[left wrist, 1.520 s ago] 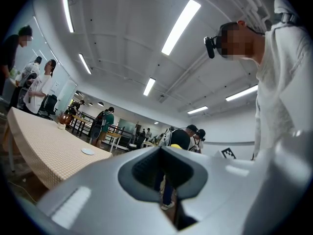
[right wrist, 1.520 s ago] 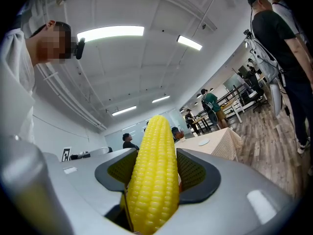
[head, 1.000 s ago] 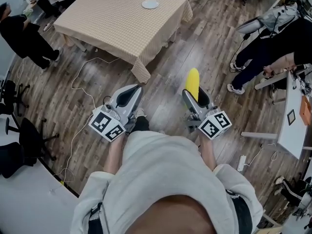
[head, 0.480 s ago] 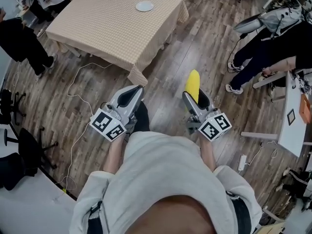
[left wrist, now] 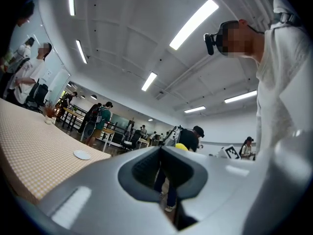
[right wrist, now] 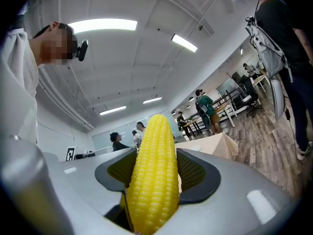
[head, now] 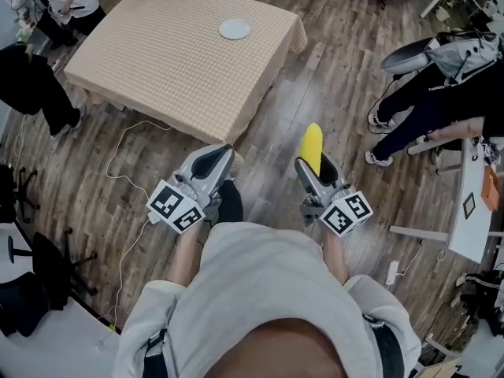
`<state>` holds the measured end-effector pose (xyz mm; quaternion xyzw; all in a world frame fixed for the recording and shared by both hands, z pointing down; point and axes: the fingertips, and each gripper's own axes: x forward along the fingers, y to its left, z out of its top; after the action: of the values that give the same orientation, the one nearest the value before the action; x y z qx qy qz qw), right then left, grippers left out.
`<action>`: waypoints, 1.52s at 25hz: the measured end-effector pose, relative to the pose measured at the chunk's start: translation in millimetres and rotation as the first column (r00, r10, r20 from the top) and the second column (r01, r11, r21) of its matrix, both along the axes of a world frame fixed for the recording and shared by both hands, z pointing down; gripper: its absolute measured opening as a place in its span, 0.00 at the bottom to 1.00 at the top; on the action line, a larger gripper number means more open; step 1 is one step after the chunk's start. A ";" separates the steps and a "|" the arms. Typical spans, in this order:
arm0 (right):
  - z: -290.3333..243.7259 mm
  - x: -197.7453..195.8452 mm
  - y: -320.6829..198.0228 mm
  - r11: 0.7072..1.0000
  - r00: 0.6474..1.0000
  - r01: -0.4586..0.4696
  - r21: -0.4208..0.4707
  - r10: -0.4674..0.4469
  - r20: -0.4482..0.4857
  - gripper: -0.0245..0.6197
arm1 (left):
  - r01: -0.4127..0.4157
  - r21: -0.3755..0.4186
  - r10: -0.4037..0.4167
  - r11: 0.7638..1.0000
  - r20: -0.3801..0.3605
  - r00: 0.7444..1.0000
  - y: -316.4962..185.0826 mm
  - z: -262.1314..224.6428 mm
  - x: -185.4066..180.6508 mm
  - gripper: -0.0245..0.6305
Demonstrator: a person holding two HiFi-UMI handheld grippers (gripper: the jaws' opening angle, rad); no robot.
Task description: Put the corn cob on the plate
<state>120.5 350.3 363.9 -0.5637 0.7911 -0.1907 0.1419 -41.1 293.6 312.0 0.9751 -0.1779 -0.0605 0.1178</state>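
A yellow corn cob (head: 312, 146) (right wrist: 154, 175) stands upright between the jaws of my right gripper (head: 315, 162) (right wrist: 155, 156), which is shut on it. The white plate (head: 235, 28) (left wrist: 82, 154) lies empty near the far right side of a table with a beige checked cloth (head: 157, 61) (left wrist: 24, 146), well ahead of both grippers. My left gripper (head: 218, 154) (left wrist: 160, 150) is shut with nothing in it and is held level beside the right one. Both are over the wooden floor, short of the table's near corner.
People stand at the table's far left (head: 35, 85) and at the right (head: 441, 93). A white cable (head: 126, 140) trails over the floor by the table corner. Black office chairs (head: 31, 250) are at the left, and a white desk (head: 472, 203) at the right.
The table and plate have slid down and nearer in the head view as I walk toward them. Both grippers keep their pose, and the corn stays gripped.
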 end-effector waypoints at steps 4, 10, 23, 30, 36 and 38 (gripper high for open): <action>0.9 -13.4 -64.5 1.000 1.000 0.002 -0.027 -0.001 0.015 0.44 | 0.001 -0.006 -0.001 1.000 0.003 1.000 -64.0 -5.4 -11.7 0.05; -8.9 -40.5 -169.1 0.999 0.999 0.030 -0.029 -0.029 0.019 0.44 | 0.013 -0.004 -0.013 1.000 0.007 1.000 -161.2 -13.9 -35.3 0.05; -25.5 -58.1 -324.7 1.000 1.000 -0.021 -0.022 0.021 0.012 0.44 | -0.030 0.000 0.030 1.000 -0.015 0.999 -320.8 -24.3 -56.9 0.05; -17.5 -52.3 -345.3 0.998 0.999 -0.039 -0.051 0.040 0.008 0.44 | -0.064 -0.024 0.064 0.998 -0.020 0.998 -347.0 -16.7 -43.5 0.05; -12.7 -26.6 -353.4 0.997 0.999 -0.035 -0.062 0.036 0.029 0.44 | -0.067 -0.047 0.066 0.997 -0.007 0.998 -352.7 -11.3 -13.6 0.05; -10.5 -15.0 -359.8 0.998 0.999 -0.021 -0.065 0.023 0.033 0.44 | -0.052 -0.047 0.052 0.998 -0.001 0.999 -356.2 -10.4 -3.4 0.05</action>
<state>105.5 -9.6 353.4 -0.5732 0.7758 -0.2241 0.1391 -44.5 -62.7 301.6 0.9764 -0.1538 -0.0533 0.1421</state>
